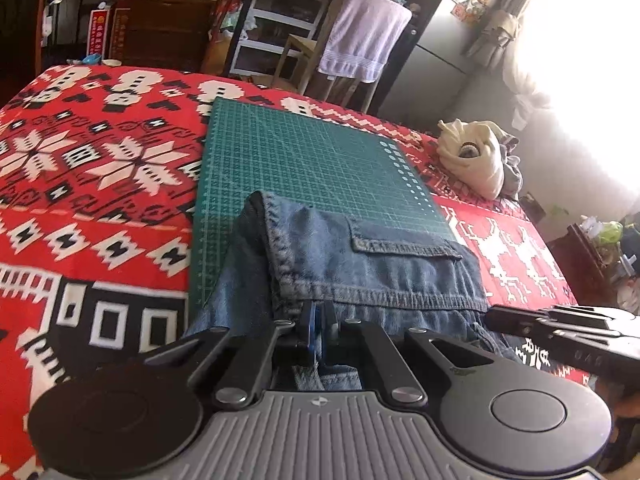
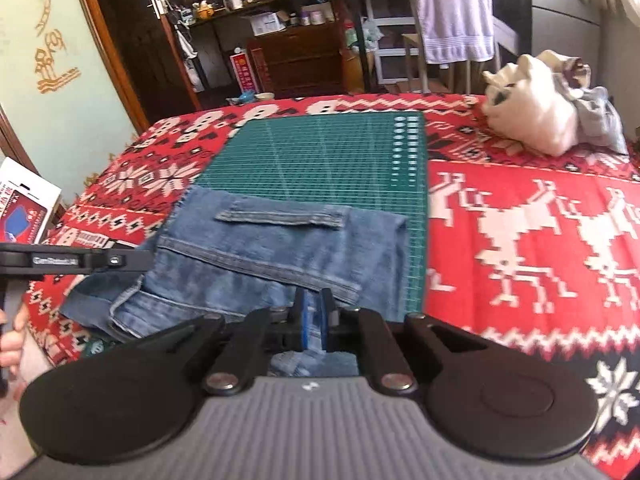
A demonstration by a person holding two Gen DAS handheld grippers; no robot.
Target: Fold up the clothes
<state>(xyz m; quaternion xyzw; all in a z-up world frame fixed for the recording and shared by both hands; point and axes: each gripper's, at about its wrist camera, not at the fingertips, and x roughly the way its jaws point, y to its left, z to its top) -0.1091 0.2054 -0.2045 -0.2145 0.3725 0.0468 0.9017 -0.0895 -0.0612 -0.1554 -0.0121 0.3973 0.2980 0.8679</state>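
Jeans (image 1: 360, 268) of blue denim lie folded on the near part of a green cutting mat (image 1: 304, 156), and this mat lies on a big red blanket (image 1: 88, 200) with white snowflakes and deer that covers the whole surface. One pocket flap of the jeans faces up, and some cloth at the near side goes over the mat edge onto the blanket. At the far right corner of the blanket sits a heap of cream and grey clothes (image 2: 548, 108), well apart from the mat. Behind, a pale towel (image 1: 364, 36) hangs over a chair. The left gripper (image 1: 318, 320) is clamped on the near hem of the jeans, its blue pads pressed together on the denim. The right gripper (image 2: 314, 312) stands at the near edge of the jeans with a narrow gap between its pads; I cannot tell if cloth is between them.
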